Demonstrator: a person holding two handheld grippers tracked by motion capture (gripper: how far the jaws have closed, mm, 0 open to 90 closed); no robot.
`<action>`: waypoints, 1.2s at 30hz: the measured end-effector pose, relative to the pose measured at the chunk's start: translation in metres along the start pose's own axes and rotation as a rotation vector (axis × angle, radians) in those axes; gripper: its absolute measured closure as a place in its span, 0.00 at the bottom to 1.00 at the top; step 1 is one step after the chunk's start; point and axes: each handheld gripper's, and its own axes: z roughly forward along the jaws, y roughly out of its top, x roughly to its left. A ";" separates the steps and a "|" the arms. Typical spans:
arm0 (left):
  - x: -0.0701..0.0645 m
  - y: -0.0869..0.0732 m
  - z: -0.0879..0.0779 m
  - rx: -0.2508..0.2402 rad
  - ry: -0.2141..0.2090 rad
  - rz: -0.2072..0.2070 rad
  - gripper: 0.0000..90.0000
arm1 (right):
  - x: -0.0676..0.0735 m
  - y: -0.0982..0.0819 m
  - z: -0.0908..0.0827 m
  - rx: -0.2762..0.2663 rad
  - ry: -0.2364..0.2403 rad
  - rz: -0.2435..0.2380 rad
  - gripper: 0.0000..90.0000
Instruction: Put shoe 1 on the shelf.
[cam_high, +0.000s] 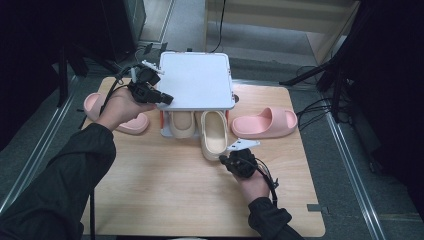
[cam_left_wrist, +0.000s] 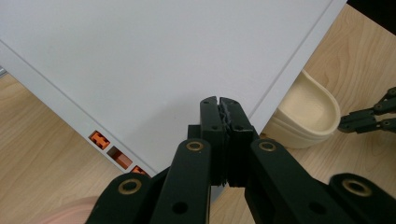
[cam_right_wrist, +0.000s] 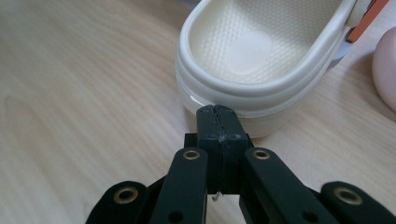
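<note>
Cream clog (cam_high: 214, 134) sits mid-frame on the bench (cam_high: 165, 195), toe under the white rack (cam_high: 196, 80). Right gripper (cam_right_wrist: 216, 112), jaws together, at its heel; left gripper (cam_high: 162, 97) likewise, by the rack. We judge it light, prob. soft foam; take the heel rim.

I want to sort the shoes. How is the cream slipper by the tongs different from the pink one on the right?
The cream slipper is cream and its toe end is tucked under the white rack; the pink slipper is pink and lies in the open. The cream one points away from the person, the pink one lies sideways. Both rest on the table.
</note>
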 end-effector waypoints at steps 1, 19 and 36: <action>0.000 0.000 0.000 0.000 0.000 0.000 0.99 | 0.000 0.002 0.002 0.002 0.002 0.012 1.00; 0.001 0.000 0.000 -0.004 -0.003 0.002 0.99 | -0.030 0.042 0.039 -0.045 -0.027 0.095 1.00; 0.000 0.008 0.000 0.048 -0.022 -0.002 0.93 | -0.031 0.042 0.038 -0.060 0.005 0.117 0.99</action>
